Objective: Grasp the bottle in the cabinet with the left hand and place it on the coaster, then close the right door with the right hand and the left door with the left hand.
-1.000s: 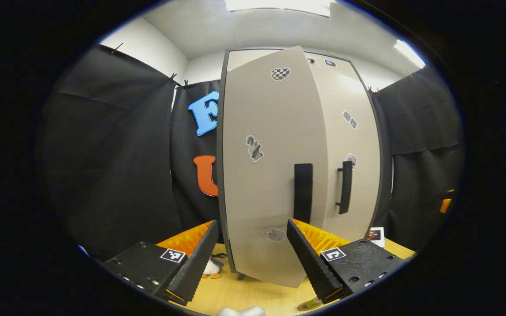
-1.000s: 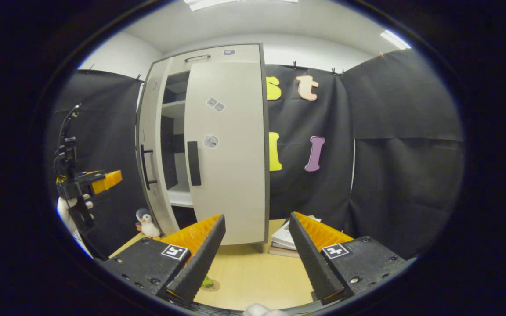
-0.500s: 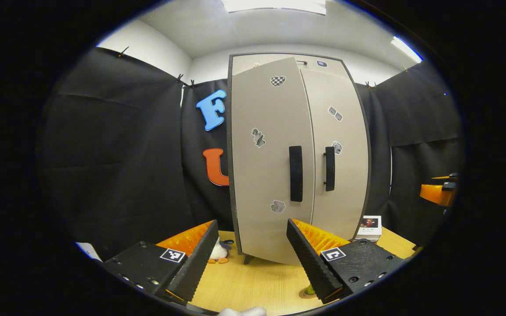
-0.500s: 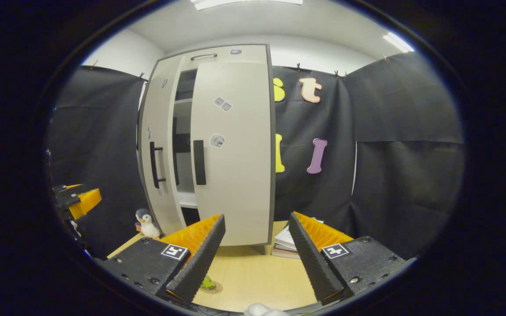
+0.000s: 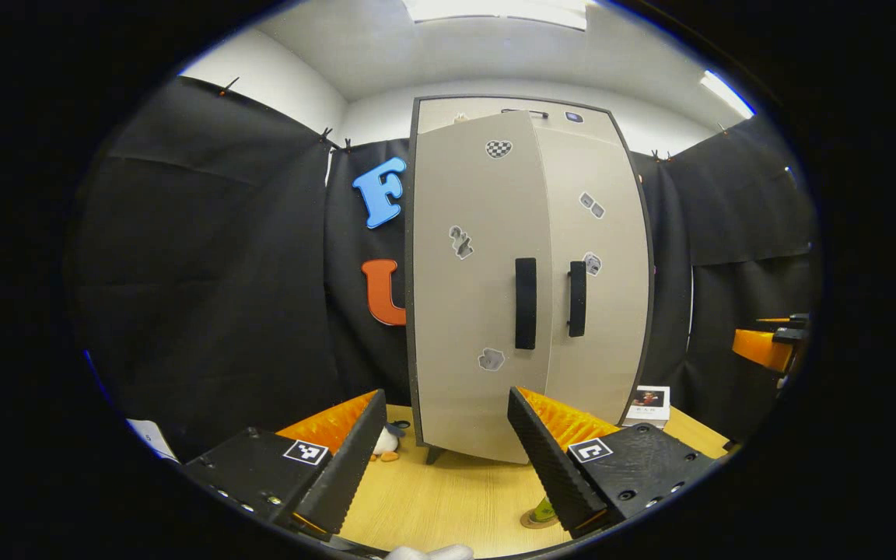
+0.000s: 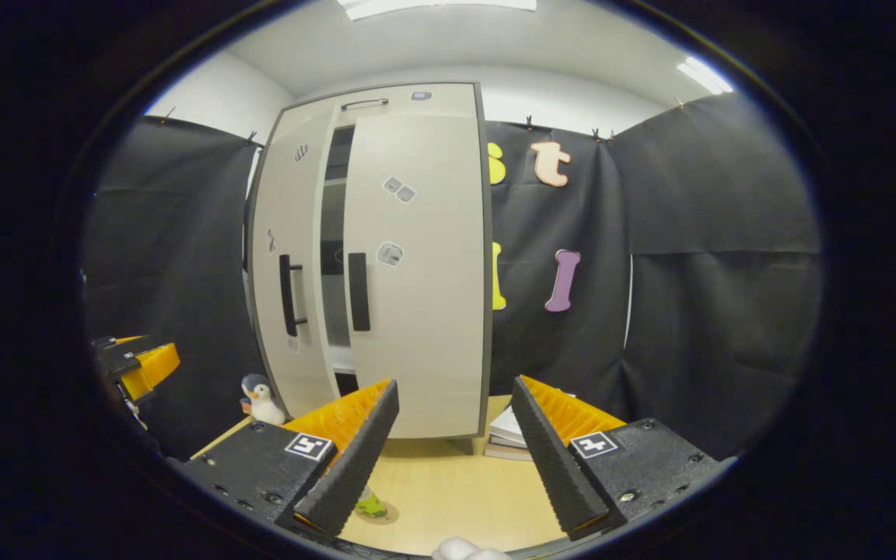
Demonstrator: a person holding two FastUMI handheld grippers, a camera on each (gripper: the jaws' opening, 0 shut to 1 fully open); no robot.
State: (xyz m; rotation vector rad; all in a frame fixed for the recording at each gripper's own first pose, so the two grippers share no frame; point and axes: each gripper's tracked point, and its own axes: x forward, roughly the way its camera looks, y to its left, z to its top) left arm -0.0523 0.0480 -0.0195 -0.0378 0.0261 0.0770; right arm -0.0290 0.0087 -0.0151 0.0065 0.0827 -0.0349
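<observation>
Both claws released, left claw [image 5: 445, 451] and right claw [image 6: 448, 451] hanging over the surface [image 6: 448, 498]. Left door [image 6: 288, 257] slightly ajar mid-frame, right door [image 6: 417, 264] looks closed.

We see our left gripper [image 5: 444, 451] as two wedge-shaped fingers with finely ribbed inner faces, each on a matte black block set with small screws and a square white fiducial tag. Our right gripper [image 6: 454, 447] is built alike, its tags printed differently. At the bottom edge, a bit of white glove [image 6: 470, 549] shows.
</observation>
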